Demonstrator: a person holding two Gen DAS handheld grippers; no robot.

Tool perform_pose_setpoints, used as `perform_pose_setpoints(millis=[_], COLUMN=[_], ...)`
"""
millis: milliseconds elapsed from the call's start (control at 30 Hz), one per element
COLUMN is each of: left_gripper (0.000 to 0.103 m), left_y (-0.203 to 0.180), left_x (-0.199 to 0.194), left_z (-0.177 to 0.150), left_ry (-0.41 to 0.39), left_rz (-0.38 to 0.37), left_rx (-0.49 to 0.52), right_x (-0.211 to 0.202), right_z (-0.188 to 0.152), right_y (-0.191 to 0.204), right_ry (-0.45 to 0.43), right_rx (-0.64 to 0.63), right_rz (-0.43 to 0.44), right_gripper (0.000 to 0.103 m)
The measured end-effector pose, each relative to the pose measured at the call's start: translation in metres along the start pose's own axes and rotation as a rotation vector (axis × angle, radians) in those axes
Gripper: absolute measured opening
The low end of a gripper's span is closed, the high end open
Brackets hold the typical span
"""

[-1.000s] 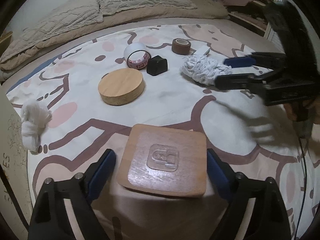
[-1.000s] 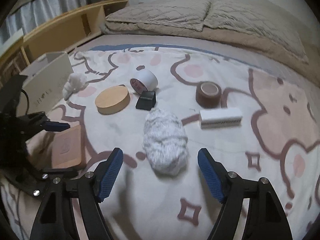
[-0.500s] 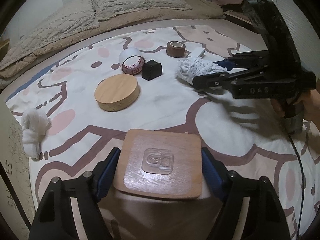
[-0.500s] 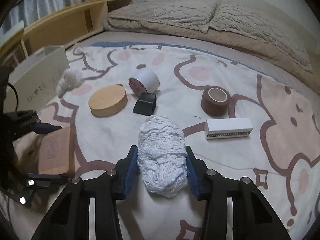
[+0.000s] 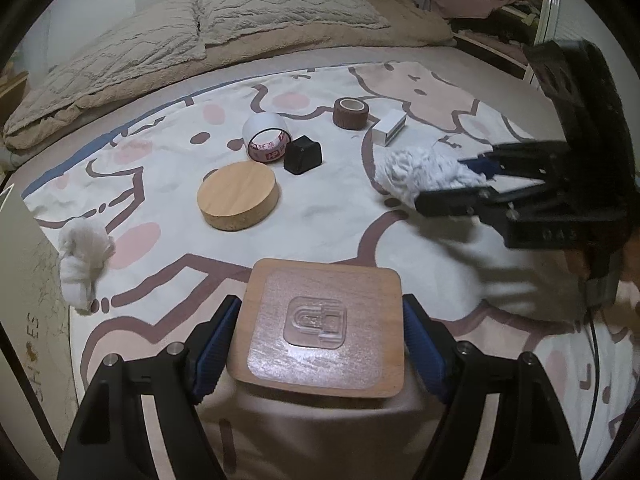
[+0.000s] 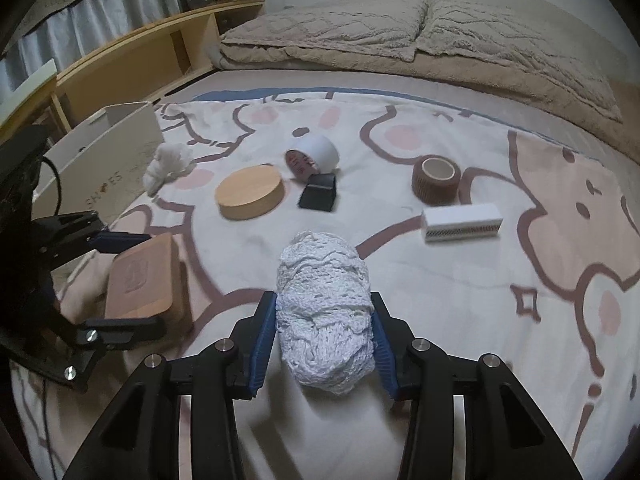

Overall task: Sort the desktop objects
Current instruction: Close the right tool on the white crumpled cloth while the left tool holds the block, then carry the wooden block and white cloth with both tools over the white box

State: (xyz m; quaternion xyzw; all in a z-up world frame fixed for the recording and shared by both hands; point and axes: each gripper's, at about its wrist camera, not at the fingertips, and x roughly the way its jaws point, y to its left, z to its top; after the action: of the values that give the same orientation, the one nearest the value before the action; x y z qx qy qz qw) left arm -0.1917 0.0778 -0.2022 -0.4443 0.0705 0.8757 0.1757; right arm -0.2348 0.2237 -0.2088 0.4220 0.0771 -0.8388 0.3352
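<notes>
My left gripper (image 5: pixel 320 352) is shut on a square wooden board (image 5: pixel 322 326) with a clear plastic hook stuck on it; the board also shows in the right wrist view (image 6: pixel 142 280). My right gripper (image 6: pixel 324 340) is shut on a white knitted cloth bundle (image 6: pixel 326 308), held just above the blanket; the bundle also shows in the left wrist view (image 5: pixel 416 170). On the blanket lie a round wooden disc (image 5: pixel 238 196), a white tape roll (image 5: pixel 266 138), a black box (image 5: pixel 303 155), a brown tape roll (image 5: pixel 350 113), a white rectangular box (image 5: pixel 389 128) and a small white cloth wad (image 5: pixel 82 260).
A white cardboard box (image 6: pixel 104 160) marked SHOES stands at the blanket's left edge. Pillows (image 6: pixel 400 28) lie along the far side of the bed. A wooden shelf (image 6: pixel 140 56) runs along the left wall. A cable (image 5: pixel 592 360) hangs from the right gripper.
My right gripper closed on the white knitted bundle and lifted it slightly. My left gripper closed on the wooden board's sides.
</notes>
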Motion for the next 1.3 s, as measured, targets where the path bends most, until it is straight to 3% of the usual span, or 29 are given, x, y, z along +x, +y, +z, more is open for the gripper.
perform_pose_setpoints(millis=[333, 633, 867, 967, 1300], left_gripper=[0.079, 0.079, 0.079, 0.079, 0.079], left_y=[-0.013, -0.015, 0.0, 0.013, 0.054], left_x=[-0.043, -0.092, -0.131, -0.147, -0.197], left_z=[0.004, 0.007, 0.004, 0.002, -0.011], left_ry=[-0.036, -0.055, -0.083, -0.102, -0.154], left_rz=[-0.045, -0.061, -0.002, 0.026, 0.147], left_rx=[-0.003, -0.005, -0.001, -0.025, -0.098], right_x=[-0.046, -0.09, -0.126, -0.139, -0.143], right_z=[-0.008, -0.003, 0.017, 0.028, 0.067], right_y=[0.021, 0.056, 0.094, 0.109, 0.16], right_ry=[-0.044, -0.072, -0.129, -0.175, -0.163], right_rx=[0.032, -0.035, -0.115, -0.136, -0.202], right_rz=[0.018, 0.014, 0.045, 0.127, 0.162], right_gripper=[0.045, 0.045, 0.045, 0.045, 0.045])
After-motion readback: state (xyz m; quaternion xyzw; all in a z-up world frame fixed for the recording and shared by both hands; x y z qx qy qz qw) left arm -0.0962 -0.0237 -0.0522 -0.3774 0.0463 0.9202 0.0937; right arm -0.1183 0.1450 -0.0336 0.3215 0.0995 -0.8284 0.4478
